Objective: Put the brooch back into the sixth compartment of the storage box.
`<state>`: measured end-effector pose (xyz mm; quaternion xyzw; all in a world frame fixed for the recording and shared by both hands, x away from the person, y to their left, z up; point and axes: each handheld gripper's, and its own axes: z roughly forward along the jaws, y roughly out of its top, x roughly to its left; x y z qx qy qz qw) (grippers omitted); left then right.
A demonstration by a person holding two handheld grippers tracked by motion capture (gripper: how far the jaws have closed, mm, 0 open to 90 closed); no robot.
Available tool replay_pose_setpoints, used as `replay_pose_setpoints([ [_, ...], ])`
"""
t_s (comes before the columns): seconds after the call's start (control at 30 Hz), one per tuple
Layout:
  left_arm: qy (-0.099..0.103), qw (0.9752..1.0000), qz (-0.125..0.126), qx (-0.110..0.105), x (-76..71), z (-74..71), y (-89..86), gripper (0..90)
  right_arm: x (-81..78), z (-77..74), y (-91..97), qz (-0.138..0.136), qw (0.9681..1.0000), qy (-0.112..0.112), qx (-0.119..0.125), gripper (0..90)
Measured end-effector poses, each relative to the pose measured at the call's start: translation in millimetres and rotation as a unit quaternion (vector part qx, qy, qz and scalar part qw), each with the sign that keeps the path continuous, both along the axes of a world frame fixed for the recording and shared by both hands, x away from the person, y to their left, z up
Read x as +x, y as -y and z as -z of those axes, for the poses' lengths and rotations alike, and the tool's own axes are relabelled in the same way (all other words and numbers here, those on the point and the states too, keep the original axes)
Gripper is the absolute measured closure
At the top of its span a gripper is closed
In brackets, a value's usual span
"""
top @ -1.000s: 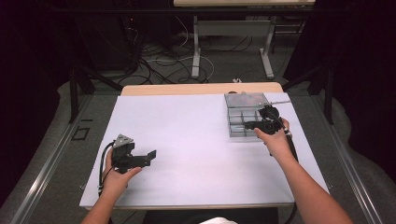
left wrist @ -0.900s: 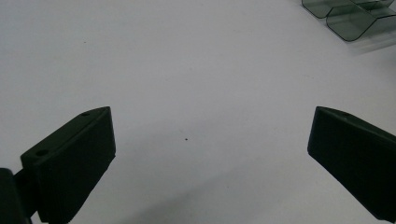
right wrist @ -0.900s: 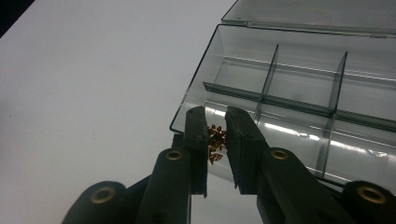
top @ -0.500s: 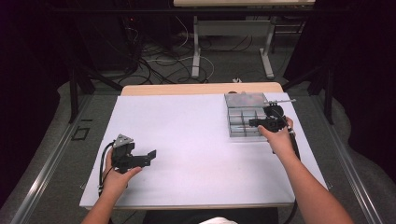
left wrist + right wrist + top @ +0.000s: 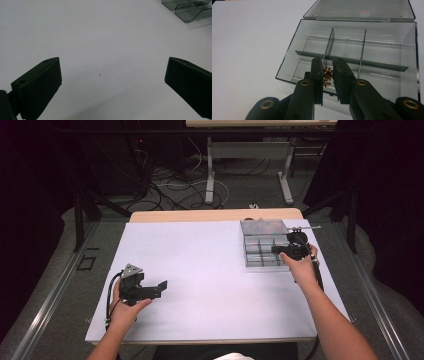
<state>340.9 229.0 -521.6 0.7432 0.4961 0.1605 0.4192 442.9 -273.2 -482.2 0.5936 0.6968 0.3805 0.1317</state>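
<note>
White table (image 5: 210,270) holds a clear box (image 5: 265,247) at two o'clock. Right gripper (image 5: 328,75) pinches tiny copper bits (image 5: 327,75) over it, maybe to sort them. Left gripper (image 5: 150,290) waits, spread wide.

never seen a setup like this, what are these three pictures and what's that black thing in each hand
A person sits at a white table and holds a hand tool with a two-jaw claw in each hand; there is no robot arm. The high view looks down from above the person. The other two pictures come from small cameras riding on each tool, looking along its black jaws.

The left claw rests near the front of the table, jaws wide apart, with nothing between them, as the left gripper view shows.

The right claw is at a clear plastic box with dividers and an open lid, lying toward the table's far right. Its jaws are nearly together over a small pile of copper-coloured bits in one near compartment. Whether it actually pinches any, I cannot tell.
</note>
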Motion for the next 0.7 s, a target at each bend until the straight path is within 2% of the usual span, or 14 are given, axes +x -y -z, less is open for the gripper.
replay_pose_setpoints([
  [0.7, -0.003, 1.0000, 0.002, 0.001, 0.2, 0.0, 0.0, 1.3, 10.6, 6.6, 17.8, 0.038, 0.9992, 0.003, -0.011, 79.0],
])
